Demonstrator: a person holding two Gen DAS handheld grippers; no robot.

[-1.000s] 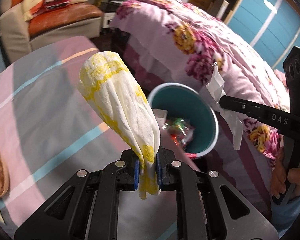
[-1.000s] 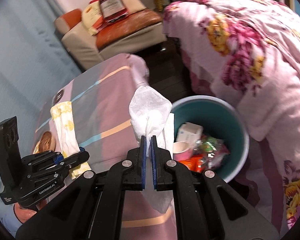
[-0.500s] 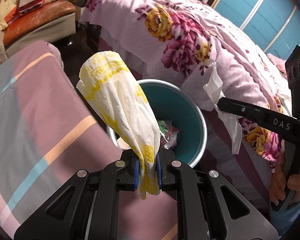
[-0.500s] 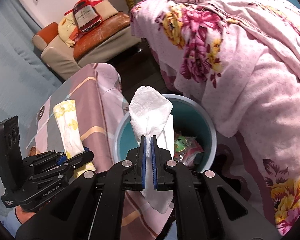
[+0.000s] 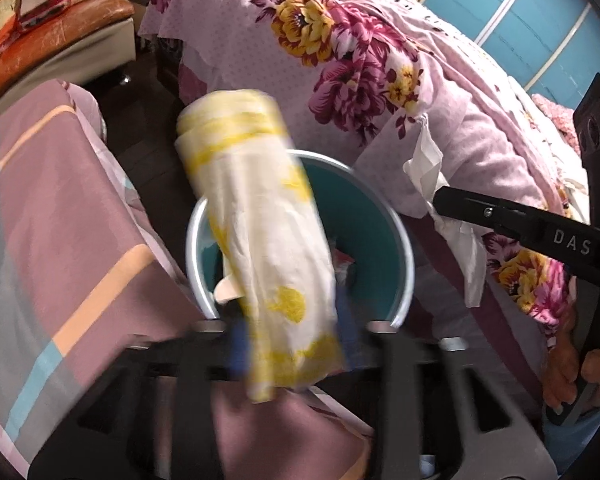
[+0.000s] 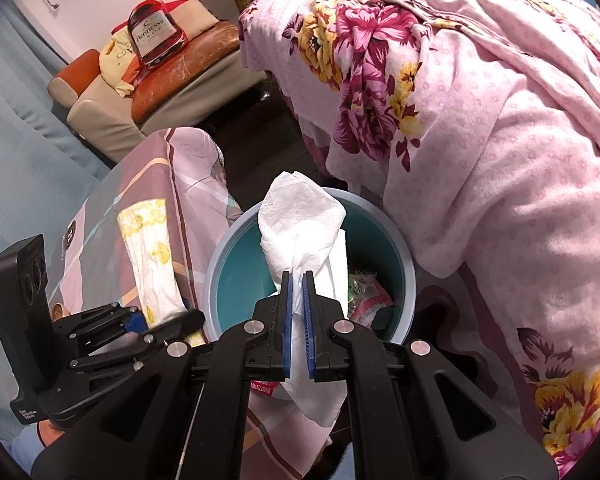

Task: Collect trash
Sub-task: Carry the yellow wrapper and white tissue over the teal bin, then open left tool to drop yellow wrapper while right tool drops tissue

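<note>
Left gripper (image 5: 292,344) above the near rim of the teal bin (image 5: 380,220), jaws just opened, pads off the yellow-patterned tissue (image 5: 264,240), which stands blurred between them over the bin mouth. Right gripper (image 6: 298,320) closed on a white tissue (image 6: 300,216), held up over the same bin. Wrappers (image 6: 364,296) at the bin bottom. Striped cloth (image 5: 60,220) left of the bin, floral blanket (image 5: 340,60) behind.

Two tissues — one yellow-patterned tissue (image 5: 268,248), one white tissue (image 6: 300,224) — one teal bin (image 6: 236,276), two tongs.
</note>
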